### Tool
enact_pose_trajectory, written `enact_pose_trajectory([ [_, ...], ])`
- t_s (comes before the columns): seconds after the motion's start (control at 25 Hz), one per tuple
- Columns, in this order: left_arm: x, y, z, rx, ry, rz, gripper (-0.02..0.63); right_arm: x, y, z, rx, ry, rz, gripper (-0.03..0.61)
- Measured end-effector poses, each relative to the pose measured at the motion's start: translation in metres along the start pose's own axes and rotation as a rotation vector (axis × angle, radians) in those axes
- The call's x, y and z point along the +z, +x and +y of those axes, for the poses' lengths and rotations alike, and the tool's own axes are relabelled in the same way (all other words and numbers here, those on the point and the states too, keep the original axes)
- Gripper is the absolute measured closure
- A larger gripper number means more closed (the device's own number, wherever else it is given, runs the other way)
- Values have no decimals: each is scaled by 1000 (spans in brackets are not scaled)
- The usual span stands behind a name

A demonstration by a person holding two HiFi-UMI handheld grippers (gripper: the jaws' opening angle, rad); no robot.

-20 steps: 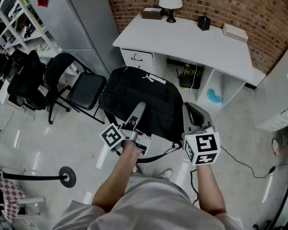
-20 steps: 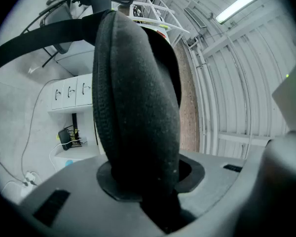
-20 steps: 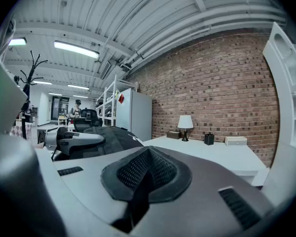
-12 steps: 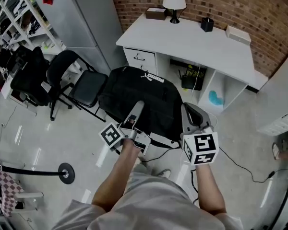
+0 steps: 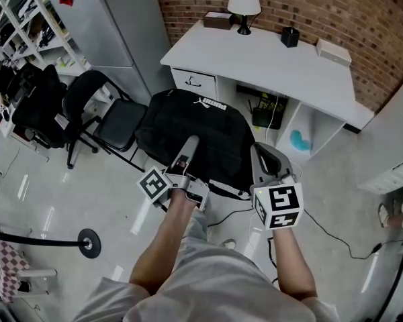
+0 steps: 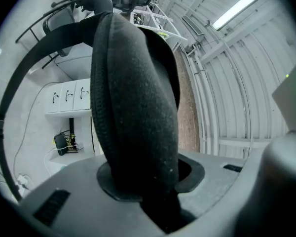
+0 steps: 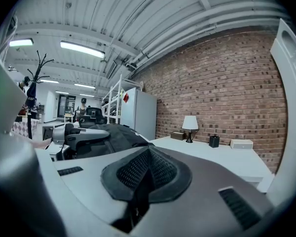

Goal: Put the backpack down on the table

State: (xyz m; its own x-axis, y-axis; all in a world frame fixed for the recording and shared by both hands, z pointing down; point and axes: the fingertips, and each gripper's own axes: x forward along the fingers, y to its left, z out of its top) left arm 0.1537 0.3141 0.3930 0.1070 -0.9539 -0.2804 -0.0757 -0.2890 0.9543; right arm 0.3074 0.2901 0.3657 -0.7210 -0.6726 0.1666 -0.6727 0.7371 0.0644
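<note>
Inside left gripper clamp, only in its own view, backpack strap; right gripper closed

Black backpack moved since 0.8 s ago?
Yes, slightly: the black backpack has edged toward the white desk, narrowing the gap to its drawer front.

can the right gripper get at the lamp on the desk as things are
Probably not yet. The right gripper is shut on the backpack, held with the left gripper, and the lamp stands at the far edge of the desk by the brick wall.
</note>
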Motion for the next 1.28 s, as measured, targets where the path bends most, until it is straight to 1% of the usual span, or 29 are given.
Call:
enact_pose_trajectory([
  [0.12,3,2,5,-3,-6,2,492,-1,7,2,1,-6,-4,578],
  [0.2,11,15,15,1,-9,2,492,-1,23,-4,4,-10,-4,578],
  [0.36,42,55,32,14,-21,-6,491,9,74,-20,8,-11,2,578],
  [0.52,73,77,43,18,-27,-7,492,16,115,-23,6,-5,5,578],
  [0.84,147,113,60,20,-50,2,492,36,197,-4,0,-5,23,578],
  [1.16,214,148,68,0,-64,36,492,58,266,17,-30,-18,28,578],
  [1.28,239,160,74,-8,-82,50,492,61,292,25,-44,-21,37,578],
])
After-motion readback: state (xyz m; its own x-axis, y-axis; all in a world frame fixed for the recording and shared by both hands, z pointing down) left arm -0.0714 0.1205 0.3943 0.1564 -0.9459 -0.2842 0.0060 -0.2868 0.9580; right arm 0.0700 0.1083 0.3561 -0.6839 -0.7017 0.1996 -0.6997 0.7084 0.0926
